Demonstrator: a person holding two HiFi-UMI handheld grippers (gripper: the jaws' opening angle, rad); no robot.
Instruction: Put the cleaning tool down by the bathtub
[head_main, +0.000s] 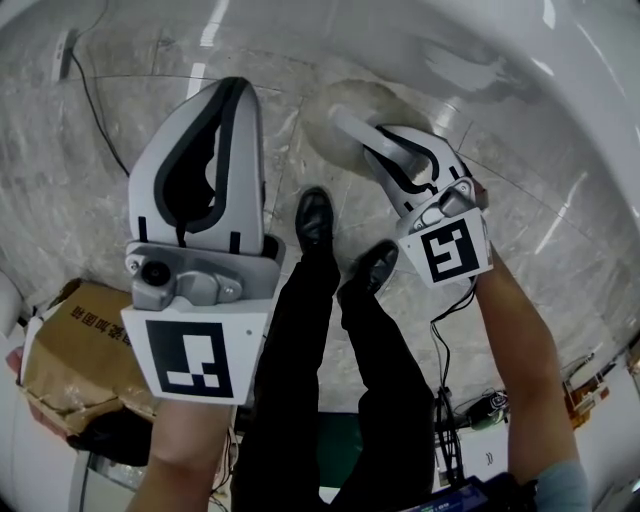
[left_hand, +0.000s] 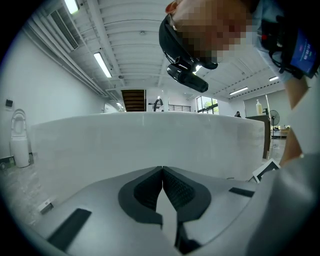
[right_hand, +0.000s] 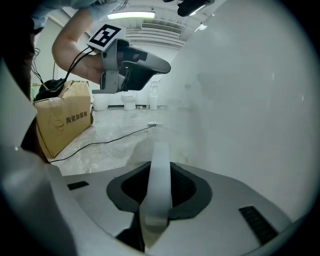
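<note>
Grips cleaning tool (head_main: 352, 118) by its slim white handle (right_hand: 160, 150) in right hand-held gripper (right_hand: 159, 186), above floor (head_main: 150, 110) beside bathtub (right_hand: 250, 100). Seems light, stiff-handled, soft-padded. Shows left hand-held gripper (left_hand: 162, 176) closed, empty.

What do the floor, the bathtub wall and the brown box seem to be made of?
Floor: probably polished marble or marble-look tile, grey veins and glare. Bathtub wall: smooth glossy white, perhaps acrylic or ceramic. Box: brown cardboard, matte, creased, printed.
</note>
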